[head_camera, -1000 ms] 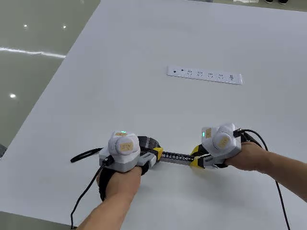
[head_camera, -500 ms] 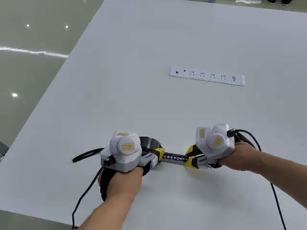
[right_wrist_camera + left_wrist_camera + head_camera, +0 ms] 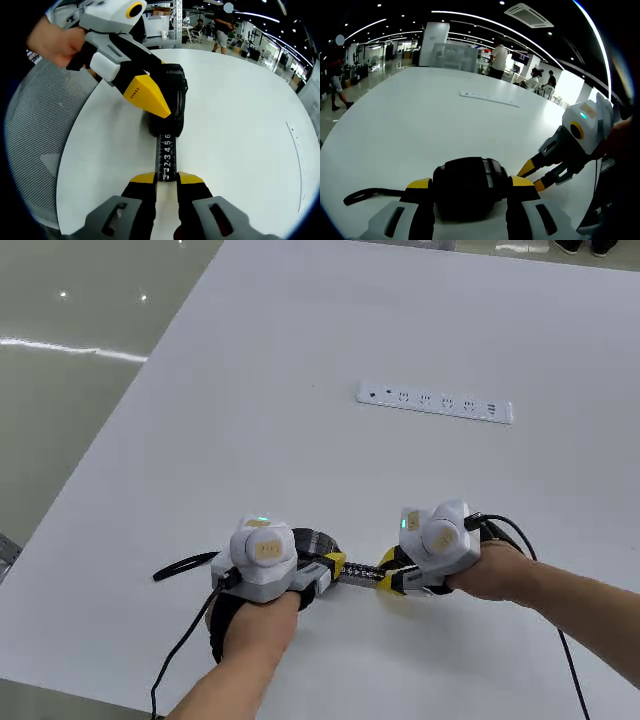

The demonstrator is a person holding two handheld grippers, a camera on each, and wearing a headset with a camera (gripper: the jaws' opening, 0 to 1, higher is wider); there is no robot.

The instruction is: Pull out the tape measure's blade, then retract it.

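While left gripper clamps tape measure | right gripper pinches blade | near table edge

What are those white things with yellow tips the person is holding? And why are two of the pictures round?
Those are hand-held grippers: tools with two jaws that pinch like tongs. A person holds one in each hand. The big picture comes from a camera on the person's head, looking down at a white table. The two round pictures come from small cameras that ride on the grippers, each looking along its own jaws. The left gripper is clamped on a black tape measure. The right gripper pinches the end of the blade, the strip with numbers on it. A short piece of it is pulled out between the two grippers. Farther back on the table lies a white power strip.
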